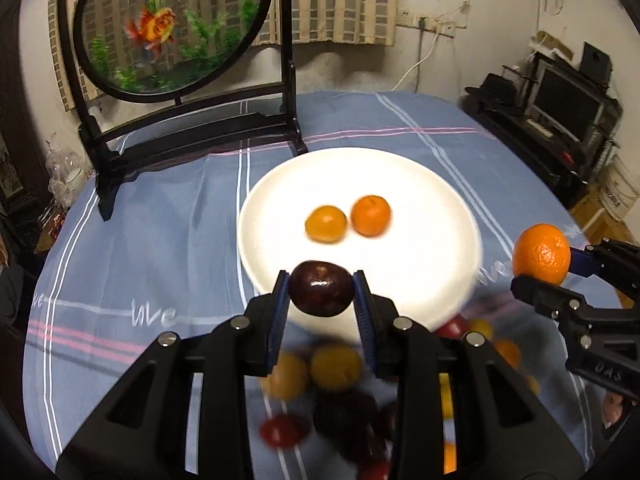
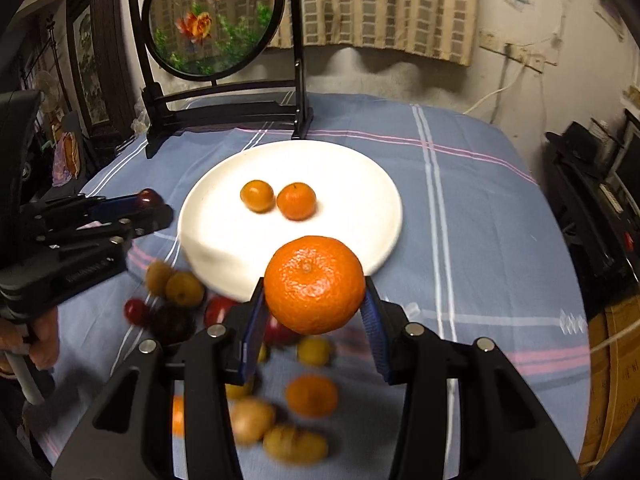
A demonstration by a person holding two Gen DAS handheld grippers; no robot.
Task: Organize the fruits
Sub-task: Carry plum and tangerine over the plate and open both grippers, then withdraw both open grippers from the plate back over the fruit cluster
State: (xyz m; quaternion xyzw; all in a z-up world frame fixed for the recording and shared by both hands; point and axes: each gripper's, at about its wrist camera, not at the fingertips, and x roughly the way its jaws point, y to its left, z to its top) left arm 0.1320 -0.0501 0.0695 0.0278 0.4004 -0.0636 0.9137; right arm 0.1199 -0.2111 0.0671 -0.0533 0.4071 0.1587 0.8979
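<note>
The left claw (image 1: pixel 321 294) was clenched on a dark plum (image 1: pixel 321 289), its blue pads pressing the fruit's two ends, so the plum's long axis ran crosswise from pad to pad; it hung above the near rim of the white plate (image 1: pixel 420 184). The right claw (image 2: pixel 315 286) gripped a large mandarin (image 2: pixel 315 284) by its sides, the stem dimple facing up toward the camera, over the plate's near edge. On the plate lay two small oranges (image 2: pixel 297 201), touching or nearly so, near its middle. Loose fruit (image 2: pixel 184 288), yellow, red, dark and orange, lay blurred on the blue striped cloth (image 2: pixel 480 216) of the table below both claws. A round goldfish screen (image 1: pixel 168 24) in a black stand stood behind the plate.
</note>
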